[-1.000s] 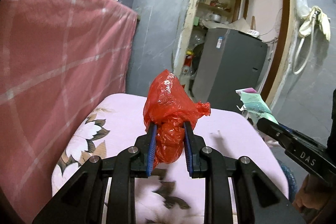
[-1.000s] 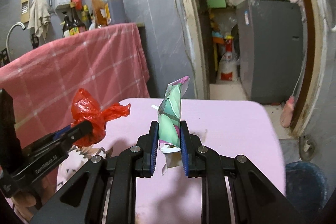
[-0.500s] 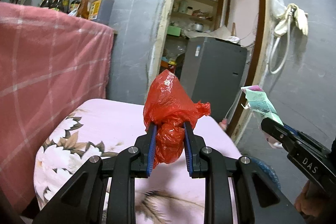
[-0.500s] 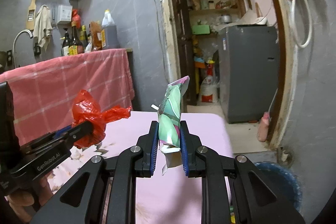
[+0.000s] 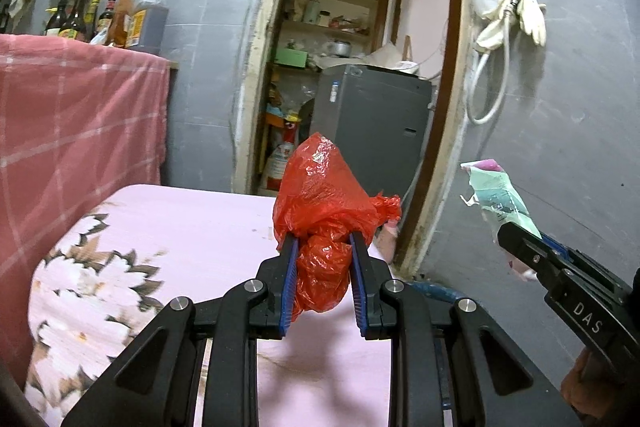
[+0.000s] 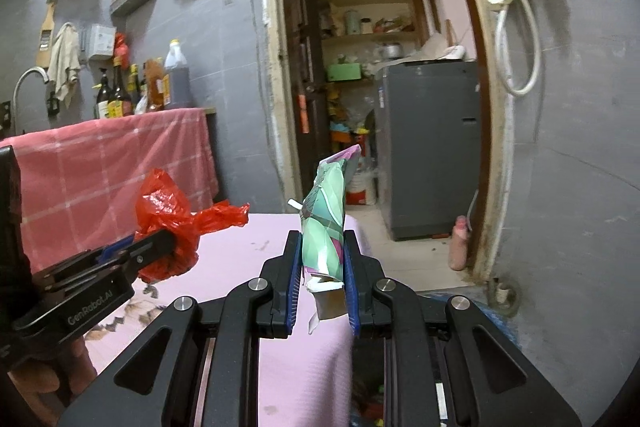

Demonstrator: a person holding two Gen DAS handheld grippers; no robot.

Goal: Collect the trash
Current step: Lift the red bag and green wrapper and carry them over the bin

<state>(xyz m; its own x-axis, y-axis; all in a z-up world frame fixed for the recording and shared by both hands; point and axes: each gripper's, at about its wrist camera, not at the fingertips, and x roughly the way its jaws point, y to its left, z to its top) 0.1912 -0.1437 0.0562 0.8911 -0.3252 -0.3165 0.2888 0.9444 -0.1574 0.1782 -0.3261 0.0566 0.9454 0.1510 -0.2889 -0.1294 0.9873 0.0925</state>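
My left gripper (image 5: 323,241) is shut on a crumpled red plastic bag (image 5: 324,203), held above the pink flowered table (image 5: 180,227). In the right wrist view the same red plastic bag (image 6: 166,215) shows at the left, clamped in the left gripper (image 6: 164,241). My right gripper (image 6: 322,239) is shut on a flattened green and pink wrapper (image 6: 326,223) that stands upright between the pads. The left wrist view shows that wrapper (image 5: 500,195) at the right, in the right gripper (image 5: 516,235). Both hang over the table's far right part.
A blue bin (image 6: 472,301) sits on the floor just past the table's right edge. Behind stand a doorway with shelves and a grey appliance (image 6: 428,147). A pink checked cloth (image 5: 76,123) covers a counter with bottles (image 6: 132,87) at the left. A hose (image 6: 516,39) hangs on the right wall.
Both grippers have swung to the right with their loads; the doorway and right wall have come further into view, and the checked cloth has slid left. Both grips are unchanged.
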